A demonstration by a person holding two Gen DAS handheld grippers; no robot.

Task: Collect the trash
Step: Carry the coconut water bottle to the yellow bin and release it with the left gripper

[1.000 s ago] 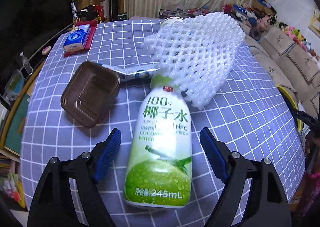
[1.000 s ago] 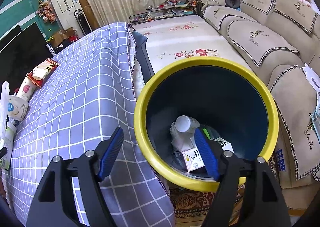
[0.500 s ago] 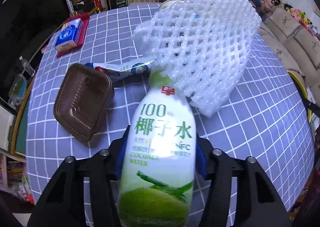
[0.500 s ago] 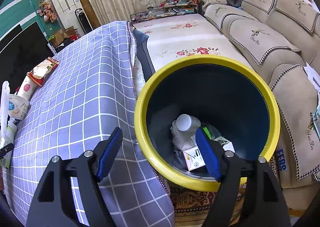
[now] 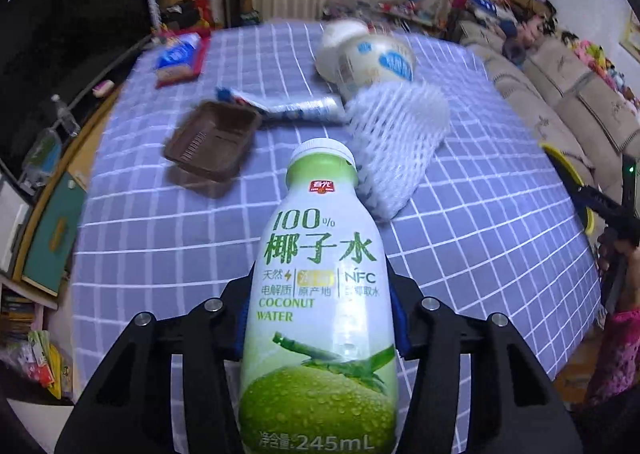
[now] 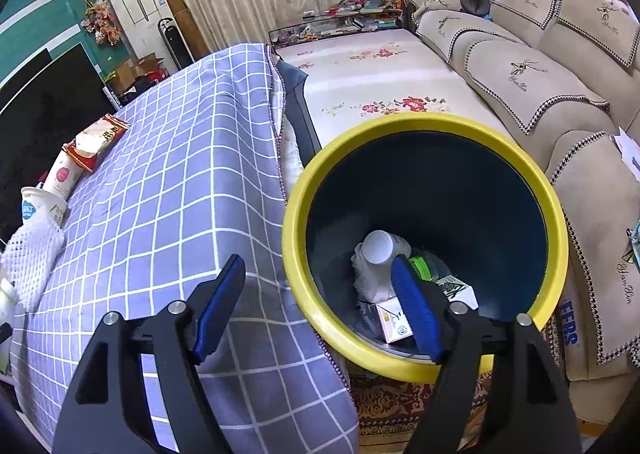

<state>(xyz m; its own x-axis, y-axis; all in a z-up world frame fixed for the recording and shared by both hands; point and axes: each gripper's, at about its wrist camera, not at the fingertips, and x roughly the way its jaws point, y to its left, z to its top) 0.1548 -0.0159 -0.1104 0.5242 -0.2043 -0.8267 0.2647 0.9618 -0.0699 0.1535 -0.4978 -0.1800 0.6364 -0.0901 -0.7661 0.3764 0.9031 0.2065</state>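
A green and white coconut water bottle [image 5: 318, 214] stands up between the blue pads of my left gripper [image 5: 320, 294], which is shut on its middle and holds it above the checked tablecloth [image 5: 160, 238]. Behind it on the table lie a white foam fruit net [image 5: 400, 142], a brown plastic tray [image 5: 212, 142], a paper cup [image 5: 368, 58] and a squeezed tube [image 5: 296, 106]. My right gripper [image 6: 318, 270] hangs open and empty over the near rim of the yellow-rimmed bin [image 6: 424, 124]. The bin holds a white bottle [image 6: 380, 250] and a small box [image 6: 394, 320].
A tissue pack [image 5: 178, 54] on a red mat lies at the table's far left. The bin stands on the floor against the table's cloth-draped edge [image 6: 280, 126]. A beige sofa [image 6: 520, 66] runs behind it. A dark screen [image 5: 80, 34] stands left of the table.
My left gripper closed on the coconut water bottle and lifted it off the table. The foam net, which lay over the bottle's neck, now lies clear of it. The right gripper stayed still.
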